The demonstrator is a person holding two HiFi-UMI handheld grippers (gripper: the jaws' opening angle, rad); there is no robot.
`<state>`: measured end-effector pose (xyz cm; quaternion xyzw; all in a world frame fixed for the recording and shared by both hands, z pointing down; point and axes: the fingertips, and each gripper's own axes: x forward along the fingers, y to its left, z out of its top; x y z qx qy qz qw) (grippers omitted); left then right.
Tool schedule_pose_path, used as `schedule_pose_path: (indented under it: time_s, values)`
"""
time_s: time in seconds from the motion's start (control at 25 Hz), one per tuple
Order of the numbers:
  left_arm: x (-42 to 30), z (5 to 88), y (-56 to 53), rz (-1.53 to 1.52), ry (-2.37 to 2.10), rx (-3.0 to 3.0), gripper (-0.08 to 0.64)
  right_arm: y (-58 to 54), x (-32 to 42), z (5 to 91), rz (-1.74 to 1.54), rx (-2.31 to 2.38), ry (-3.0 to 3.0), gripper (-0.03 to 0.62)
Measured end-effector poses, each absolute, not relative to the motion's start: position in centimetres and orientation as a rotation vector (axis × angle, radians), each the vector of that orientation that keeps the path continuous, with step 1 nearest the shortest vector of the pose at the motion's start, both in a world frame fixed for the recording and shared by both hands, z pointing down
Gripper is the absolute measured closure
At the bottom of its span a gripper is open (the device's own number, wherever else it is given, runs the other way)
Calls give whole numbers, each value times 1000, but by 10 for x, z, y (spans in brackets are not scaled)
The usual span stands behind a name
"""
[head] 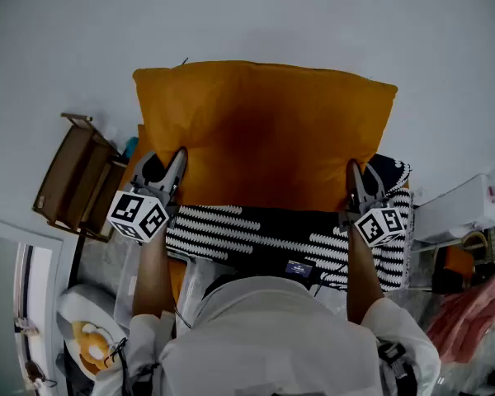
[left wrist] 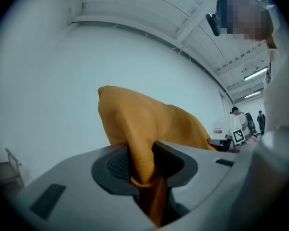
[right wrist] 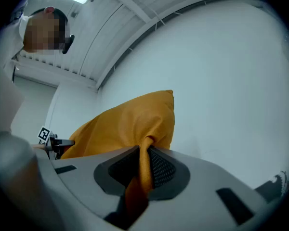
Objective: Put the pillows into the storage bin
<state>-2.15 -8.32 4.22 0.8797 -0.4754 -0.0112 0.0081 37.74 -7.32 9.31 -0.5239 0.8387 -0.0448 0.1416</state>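
Grippers are both clamped on fabric: left gripper (head: 169,163) pinches the orange pillow (head: 264,130) at its near-left edge, right gripper (head: 360,176) at its near-right. The pillow is held up with its long axis running side to side between them. The striped pillow (head: 280,233) sits just below, nearer the person, so I'd guess the storage bin is down there too, but I can't really make it out.

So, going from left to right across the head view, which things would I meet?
wooden frame → left gripper → orange pillow → right gripper → white box
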Motion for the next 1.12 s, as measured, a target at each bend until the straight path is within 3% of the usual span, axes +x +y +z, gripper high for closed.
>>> schedule_pose_path:
  time_s: [0.36,1.12]
  values:
    - [-75,40,28,6,-1852,2536,426,-73,310,99,-178,-1191,2588,517]
    - [-351,48,350,-84,-2582,1722,413,20,-116,93,-348,-230,2901,517]
